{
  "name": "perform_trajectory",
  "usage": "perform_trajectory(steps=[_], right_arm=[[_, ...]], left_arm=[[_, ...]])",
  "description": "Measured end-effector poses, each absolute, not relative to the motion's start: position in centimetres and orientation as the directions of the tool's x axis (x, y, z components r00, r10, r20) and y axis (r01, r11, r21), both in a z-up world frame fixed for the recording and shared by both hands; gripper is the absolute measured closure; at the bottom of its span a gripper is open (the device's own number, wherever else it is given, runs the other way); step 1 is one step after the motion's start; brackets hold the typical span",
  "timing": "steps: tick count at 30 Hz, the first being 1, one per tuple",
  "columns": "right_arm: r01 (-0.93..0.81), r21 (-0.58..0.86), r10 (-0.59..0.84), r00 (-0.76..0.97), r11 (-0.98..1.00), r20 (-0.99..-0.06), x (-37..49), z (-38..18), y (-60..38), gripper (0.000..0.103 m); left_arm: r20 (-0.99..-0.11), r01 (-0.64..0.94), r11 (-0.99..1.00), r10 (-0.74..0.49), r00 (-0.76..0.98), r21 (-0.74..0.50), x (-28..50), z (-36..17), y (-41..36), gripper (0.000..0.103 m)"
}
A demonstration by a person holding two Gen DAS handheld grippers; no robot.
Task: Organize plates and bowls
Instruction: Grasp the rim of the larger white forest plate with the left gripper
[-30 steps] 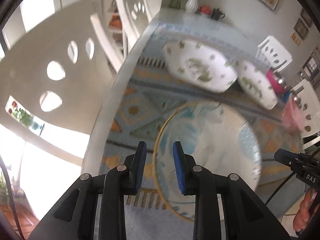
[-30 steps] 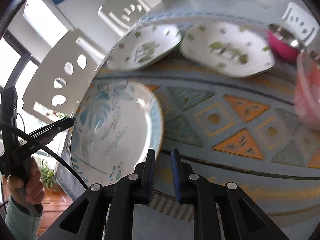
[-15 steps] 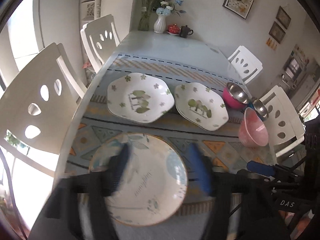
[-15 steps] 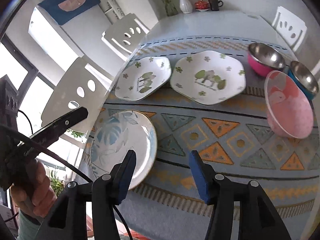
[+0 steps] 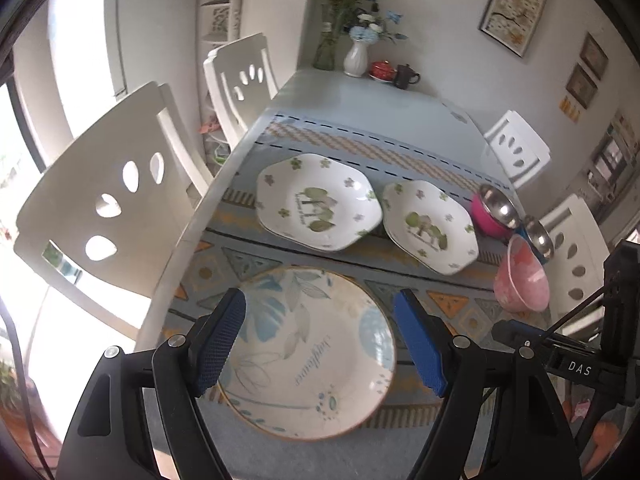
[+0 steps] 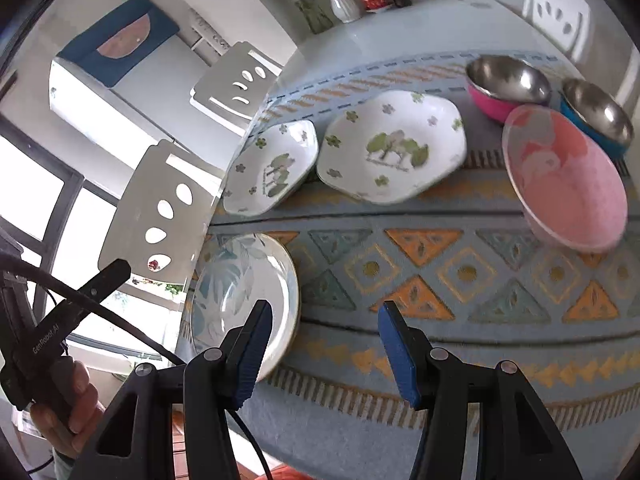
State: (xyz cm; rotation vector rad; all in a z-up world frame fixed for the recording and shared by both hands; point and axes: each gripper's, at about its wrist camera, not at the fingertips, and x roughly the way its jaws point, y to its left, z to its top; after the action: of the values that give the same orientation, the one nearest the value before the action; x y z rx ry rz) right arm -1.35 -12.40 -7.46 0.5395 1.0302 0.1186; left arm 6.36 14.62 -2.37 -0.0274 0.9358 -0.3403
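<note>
A round plate with blue leaves point(image 5: 308, 348) point(image 6: 240, 292) lies on the patterned table runner near the front edge. Two white plates with a green tree print sit behind it, the left one point(image 5: 316, 208) point(image 6: 272, 168) and the right one point(image 5: 430, 226) point(image 6: 394, 146). A pink bowl point(image 5: 522, 276) point(image 6: 568, 176), a magenta steel bowl point(image 5: 494, 210) point(image 6: 506, 82) and a blue steel bowl point(image 6: 598, 114) stand at the right. My left gripper point(image 5: 320, 338) is open and empty above the round plate. My right gripper point(image 6: 326, 354) is open and empty above the runner.
White chairs point(image 5: 104, 200) stand along the left side and more point(image 5: 516, 148) at the right. A vase with flowers point(image 5: 356, 56), a red pot and a dark mug sit at the table's far end. The hand holding the left gripper point(image 6: 64, 392) shows at lower left.
Both grippers have opened wide and pulled back and up from the table, so the whole set of plates and bowls is now in view.
</note>
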Motion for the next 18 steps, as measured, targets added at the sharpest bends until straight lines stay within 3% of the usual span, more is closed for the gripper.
perform_trajectory(steps=[11, 12, 14, 16, 18], right_arm=[[0.275, 0.459, 0.309, 0.451, 0.845, -0.838, 11.0, -11.1, -6.9, 0.052], [0.293, 0.468, 0.316, 0.441, 0.834, -0.84, 12.3, -11.9, -6.5, 0.058], [0.312, 0.461, 0.309, 0.43, 0.831, -0.848, 13.7, -12.7, -5.8, 0.063], [0.333, 0.425, 0.277, 0.41, 0.842, -0.869, 15.0, -13.7, -5.1, 0.066], [0.345, 0.414, 0.273, 0.389, 0.842, -0.88, 16.1, -14.7, -4.4, 0.069]], left_arm=[[-0.839, 0.265, 0.939, -0.319, 0.44, -0.219, 19.7, -7.2, 17.3, 0.032], [-0.848, 0.267, 0.939, -0.318, 0.424, -0.218, 20.9, -8.0, 17.2, 0.034], [-0.867, 0.278, 0.935, -0.319, 0.384, -0.221, 22.7, -9.4, 16.8, 0.052], [-0.883, 0.3, 0.92, -0.345, 0.317, -0.252, 24.7, -11.5, 16.2, 0.061], [-0.896, 0.304, 0.916, -0.347, 0.279, -0.26, 26.0, -13.1, 15.8, 0.062]])
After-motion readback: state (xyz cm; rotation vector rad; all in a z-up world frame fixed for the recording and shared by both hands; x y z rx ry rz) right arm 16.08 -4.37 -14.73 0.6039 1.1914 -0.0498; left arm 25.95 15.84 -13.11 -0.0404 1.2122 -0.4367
